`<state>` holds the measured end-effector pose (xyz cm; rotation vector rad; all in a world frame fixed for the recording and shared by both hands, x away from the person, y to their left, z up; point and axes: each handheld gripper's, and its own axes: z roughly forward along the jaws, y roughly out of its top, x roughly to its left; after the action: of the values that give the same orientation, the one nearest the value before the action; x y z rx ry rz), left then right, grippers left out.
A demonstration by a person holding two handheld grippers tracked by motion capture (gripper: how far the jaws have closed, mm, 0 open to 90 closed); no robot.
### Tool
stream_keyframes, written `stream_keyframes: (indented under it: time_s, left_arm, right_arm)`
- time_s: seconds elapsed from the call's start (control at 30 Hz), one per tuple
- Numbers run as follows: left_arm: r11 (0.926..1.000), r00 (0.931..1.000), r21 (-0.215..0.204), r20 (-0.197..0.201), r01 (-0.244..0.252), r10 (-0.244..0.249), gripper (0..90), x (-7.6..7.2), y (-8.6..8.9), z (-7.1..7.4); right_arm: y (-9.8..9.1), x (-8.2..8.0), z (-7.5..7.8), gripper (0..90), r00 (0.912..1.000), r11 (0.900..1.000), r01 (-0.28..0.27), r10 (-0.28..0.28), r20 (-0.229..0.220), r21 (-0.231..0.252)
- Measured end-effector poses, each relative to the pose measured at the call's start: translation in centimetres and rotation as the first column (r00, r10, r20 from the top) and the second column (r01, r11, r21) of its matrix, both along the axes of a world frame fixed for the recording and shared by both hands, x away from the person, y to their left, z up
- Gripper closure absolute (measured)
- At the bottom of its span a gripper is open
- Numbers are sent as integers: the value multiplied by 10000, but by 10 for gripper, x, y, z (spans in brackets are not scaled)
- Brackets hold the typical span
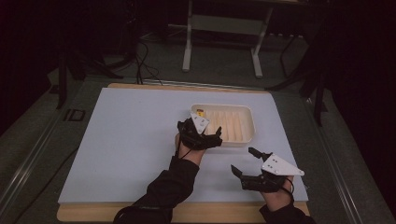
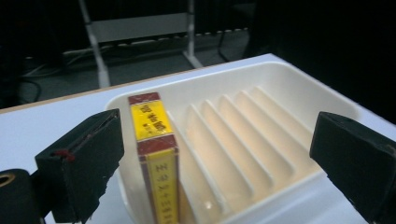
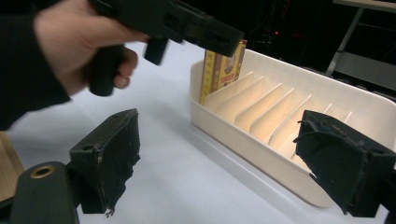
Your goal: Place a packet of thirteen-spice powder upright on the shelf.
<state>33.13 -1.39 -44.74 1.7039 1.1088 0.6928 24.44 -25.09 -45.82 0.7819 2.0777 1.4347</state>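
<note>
The yellow-and-red box (image 2: 156, 158) stood on edge in the end slot of the white ribbed tray (image 2: 289, 88), against the tray's end wall. The left gripper (image 1: 198, 131) hung just above that end of the tray, its jaws spread wide on either side of the box and touching nothing. The right gripper (image 1: 246, 162) rested low over the pale surface (image 1: 130, 140) beside the tray, its jaws likewise wide and empty.
</note>
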Motion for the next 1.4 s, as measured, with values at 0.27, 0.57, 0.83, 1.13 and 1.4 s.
stream_keyframes:
  time_s: [0.27,0.57,0.83,1.13,1.4]
  left_arm:
    - [9960,9966,-350,-66,817,-819,40,-23,13,17]
    - [9771,9791,-666,-89,2023,-2033,40,-47,25,27]
    - [9549,9569,-641,-18,2898,-2905,39,-67,32,25]
    - [9193,9246,-1034,89,3798,-3809,39,-83,51,14]
    - [8843,8887,-888,372,4584,-4570,39,-94,61,-1]
  right_arm:
    - [1,1,-1,134,10000,9999,-71,71,-7,-83]
    - [0,2,-1,134,9999,10000,-87,87,-97,-24]
    - [1,2,-1,134,9999,9999,-115,114,-38,-66]
    - [2,2,-2,134,9999,9998,-159,158,-49,-139]
    - [3,2,-3,134,9996,9996,-236,233,-127,-181]
